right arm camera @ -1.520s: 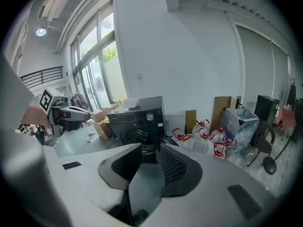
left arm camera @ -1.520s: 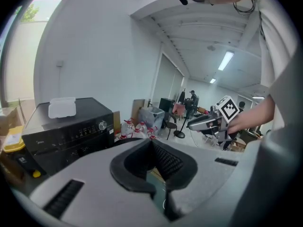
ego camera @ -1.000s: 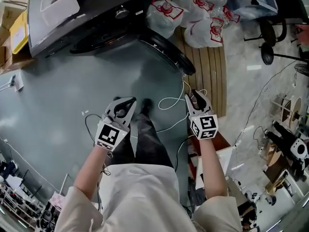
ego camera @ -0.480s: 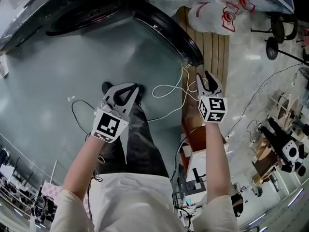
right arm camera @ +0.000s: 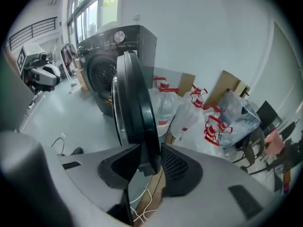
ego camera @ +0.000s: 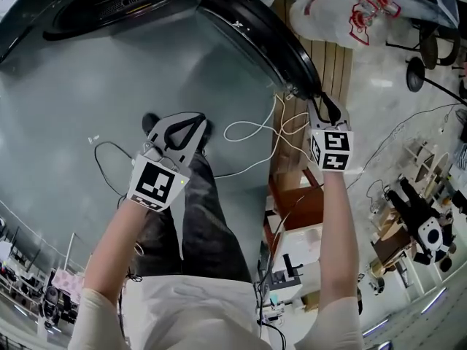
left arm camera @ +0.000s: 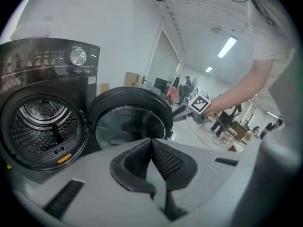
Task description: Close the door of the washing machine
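A black front-loading washing machine (ego camera: 109, 6) stands at the top of the head view, its drum (left arm camera: 40, 126) exposed. Its round door (ego camera: 270, 35) hangs swung wide open to the right. My right gripper (ego camera: 323, 106) is at the door's outer edge. In the right gripper view the door's rim (right arm camera: 135, 103) runs between my right gripper's (right arm camera: 149, 156) open jaws, with a gap on the right pad's side. My left gripper (ego camera: 191, 122) hangs lower left over the grey floor, away from the door, pads together and empty (left arm camera: 151, 143).
White plastic bags with red print (ego camera: 343, 9) lie on a wooden pallet (ego camera: 328, 57) behind the door. A white cable (ego camera: 252, 133) loops on the floor below the door. An office chair (ego camera: 430, 42) and clutter stand at the right. My own legs (ego camera: 197, 217) are underneath.
Both grippers have sunk and come closer to the machine. The right gripper has travelled from beside the pallet up to the door's outer edge, and the rim now sits between its jaws.
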A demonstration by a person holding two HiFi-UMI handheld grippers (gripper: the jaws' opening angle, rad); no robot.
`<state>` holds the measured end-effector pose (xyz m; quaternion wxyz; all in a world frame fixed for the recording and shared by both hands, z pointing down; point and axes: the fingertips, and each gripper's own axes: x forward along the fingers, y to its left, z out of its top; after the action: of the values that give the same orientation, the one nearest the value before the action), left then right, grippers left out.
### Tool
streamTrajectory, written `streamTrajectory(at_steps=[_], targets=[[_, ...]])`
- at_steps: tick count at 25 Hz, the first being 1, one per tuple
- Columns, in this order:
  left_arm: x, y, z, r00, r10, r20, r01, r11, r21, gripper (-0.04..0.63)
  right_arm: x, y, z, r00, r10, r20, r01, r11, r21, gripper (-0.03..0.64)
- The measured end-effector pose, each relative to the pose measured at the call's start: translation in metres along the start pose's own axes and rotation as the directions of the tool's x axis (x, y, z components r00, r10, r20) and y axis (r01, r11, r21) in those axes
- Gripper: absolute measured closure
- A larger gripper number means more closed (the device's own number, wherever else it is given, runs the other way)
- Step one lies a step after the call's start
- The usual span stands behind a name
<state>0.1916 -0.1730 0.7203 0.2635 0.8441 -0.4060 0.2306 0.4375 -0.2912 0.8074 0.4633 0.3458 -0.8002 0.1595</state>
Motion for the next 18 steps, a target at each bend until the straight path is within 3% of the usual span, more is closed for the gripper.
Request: streamTrajectory(at_steps=[7,10,18], targets=[[0.002,-0.003,-0.027,1.0,0.007,-0.015,-0.007,0.999,-0.05,0.586,0.005,0.005,-0.004,1.0,-0.019,0.003,0.019,0.999,-0.051,0.505],[-0.001,0.001,-0.031,1.0,0.01,-0.01,-0.01,1.0,-0.03,0.586,0.004,0.015,-0.008,1.0,-0.008,-0.005,0.008,0.998,-0.07,0.52],[-0.026,0.024,-0.045,0.997,0.076,0.005,-0.076,0.996,-0.056,0.586,-0.002,0.052,-0.014,0.999,0.037,-0.019,-0.038,0.995,-0.087,0.523]])
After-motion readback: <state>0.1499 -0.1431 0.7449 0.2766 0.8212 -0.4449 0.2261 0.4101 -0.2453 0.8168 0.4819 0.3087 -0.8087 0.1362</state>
